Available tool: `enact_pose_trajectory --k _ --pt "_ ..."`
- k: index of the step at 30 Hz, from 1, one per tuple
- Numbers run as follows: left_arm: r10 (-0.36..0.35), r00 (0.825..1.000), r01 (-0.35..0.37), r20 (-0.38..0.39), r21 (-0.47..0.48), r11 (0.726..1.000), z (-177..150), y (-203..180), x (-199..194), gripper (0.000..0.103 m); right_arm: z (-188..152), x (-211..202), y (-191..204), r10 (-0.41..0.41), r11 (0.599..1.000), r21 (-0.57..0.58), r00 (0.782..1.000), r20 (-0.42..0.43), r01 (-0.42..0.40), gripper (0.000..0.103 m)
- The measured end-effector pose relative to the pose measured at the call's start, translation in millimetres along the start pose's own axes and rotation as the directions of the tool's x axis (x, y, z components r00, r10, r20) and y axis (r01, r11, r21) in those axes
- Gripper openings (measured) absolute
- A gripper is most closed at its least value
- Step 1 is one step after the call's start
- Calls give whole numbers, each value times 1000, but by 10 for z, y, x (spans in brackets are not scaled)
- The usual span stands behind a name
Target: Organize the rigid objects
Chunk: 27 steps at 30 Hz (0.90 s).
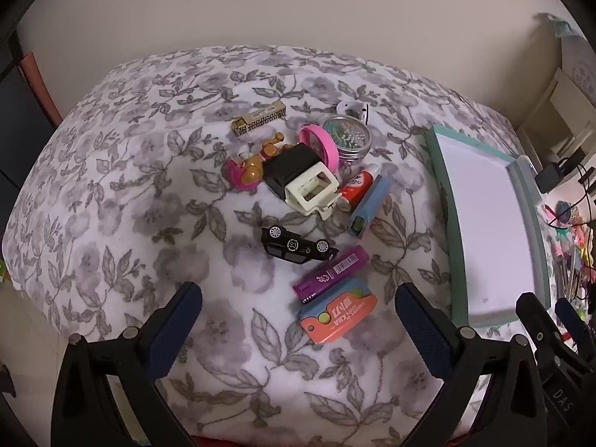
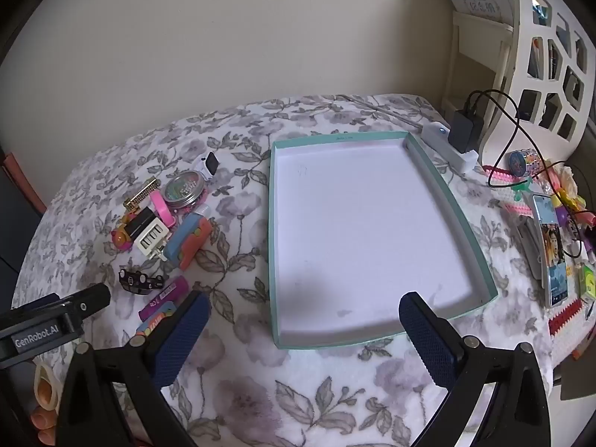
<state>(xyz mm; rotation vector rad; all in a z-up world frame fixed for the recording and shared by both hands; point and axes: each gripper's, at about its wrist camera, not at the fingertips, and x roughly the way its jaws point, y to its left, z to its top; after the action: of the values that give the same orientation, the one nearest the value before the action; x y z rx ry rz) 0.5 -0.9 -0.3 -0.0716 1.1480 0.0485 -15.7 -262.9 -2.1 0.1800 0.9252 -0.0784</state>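
"GenRobot.AI" stands on the left hand-held gripper [image 2: 48, 329], and what looks like "SC" on the black toy car [image 1: 298, 247].

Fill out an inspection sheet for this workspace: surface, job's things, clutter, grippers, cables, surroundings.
Surface: floral cloth covers the table.
Job's things: teal tray is empty; beside it lie a toy car on its roof, a purple tube, an orange case, a white charger, a round tin and other small items.
Clutter: phone, tape roll and colourful trinkets on the far side of the tray.
Grippers: left gripper and right gripper both open, fingers holding nothing.
Cables: black cable runs from an adapter on a power strip.
Surroundings: plain wall, white shelf.
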Motion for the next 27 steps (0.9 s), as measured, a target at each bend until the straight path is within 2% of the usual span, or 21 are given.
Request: enact_pose_trajectory --k 12,13,27 --pt "-10 999 10 34 -9 1000 -17 104 -41 103 16 36 -15 -2 1000 1 1000 -8 2 103" --pt "4 999 -4 35 -6 1000 -20 9 -35 103 16 32 -17 -2 1000 1 1000 -8 2 103" --pt "8 999 -8 37 -5 1000 -15 4 -52 103 11 19 -21 -3 1000 1 1000 -9 3 103"
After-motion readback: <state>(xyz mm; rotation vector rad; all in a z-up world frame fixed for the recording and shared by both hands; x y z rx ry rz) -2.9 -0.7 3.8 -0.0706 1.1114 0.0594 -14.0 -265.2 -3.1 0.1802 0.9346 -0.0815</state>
